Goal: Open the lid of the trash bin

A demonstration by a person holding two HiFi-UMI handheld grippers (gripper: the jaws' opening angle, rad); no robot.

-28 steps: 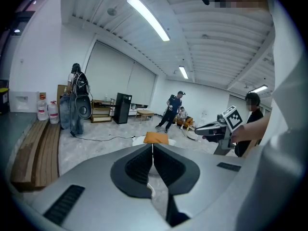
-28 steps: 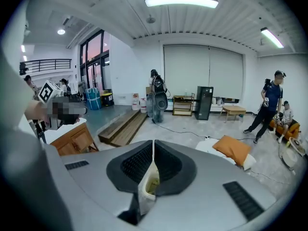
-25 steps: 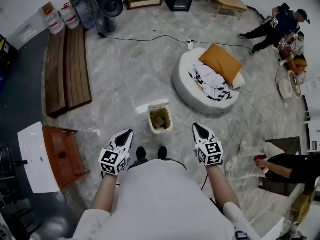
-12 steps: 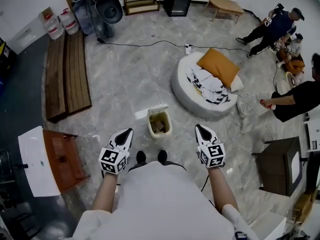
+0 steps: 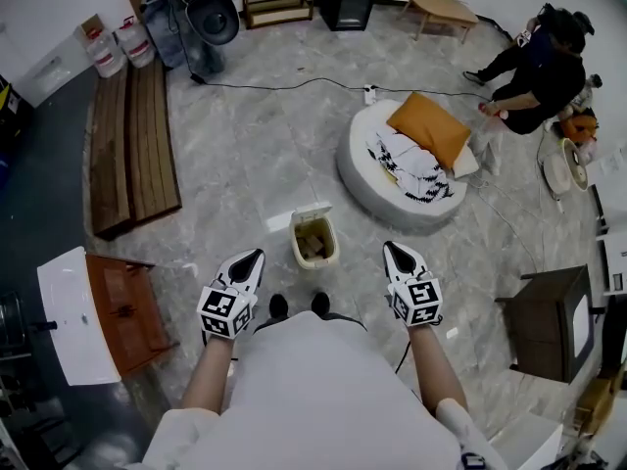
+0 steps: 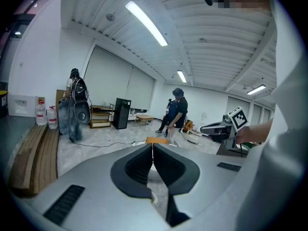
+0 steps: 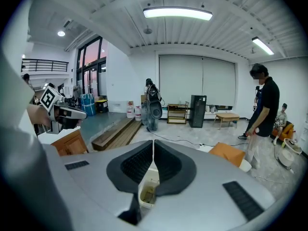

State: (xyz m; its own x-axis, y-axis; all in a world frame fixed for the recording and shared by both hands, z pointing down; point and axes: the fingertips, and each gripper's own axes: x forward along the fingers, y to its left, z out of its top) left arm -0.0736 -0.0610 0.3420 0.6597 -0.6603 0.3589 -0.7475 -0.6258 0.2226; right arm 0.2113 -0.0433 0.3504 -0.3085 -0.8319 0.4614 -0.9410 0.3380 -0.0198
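A small cream trash bin point(image 5: 313, 242) stands on the marble floor just ahead of my feet. Its lid point(image 5: 312, 211) is tipped back at the far side, and brownish rubbish shows inside. My left gripper point(image 5: 252, 257) hangs to the bin's left and my right gripper point(image 5: 392, 249) to its right, both apart from it and held well above the floor. Each is shut with nothing between the jaws. In the right gripper view the bin point(image 7: 147, 194) shows below the shut right gripper point(image 7: 153, 142). The left gripper point(image 6: 152, 146) points across the room.
A round white floor cushion point(image 5: 364, 179) with an orange pillow point(image 5: 429, 128) lies right of the bin. Wooden planks point(image 5: 132, 140) and a brown cabinet point(image 5: 122, 306) are at the left. A person point(image 5: 534, 67) stands by the cushion; a dark side table point(image 5: 549, 326) is at the right.
The person at the right has walked from the lower right up to the round cushion. Both grippers have stayed almost still, and the bin's lid is as it was.
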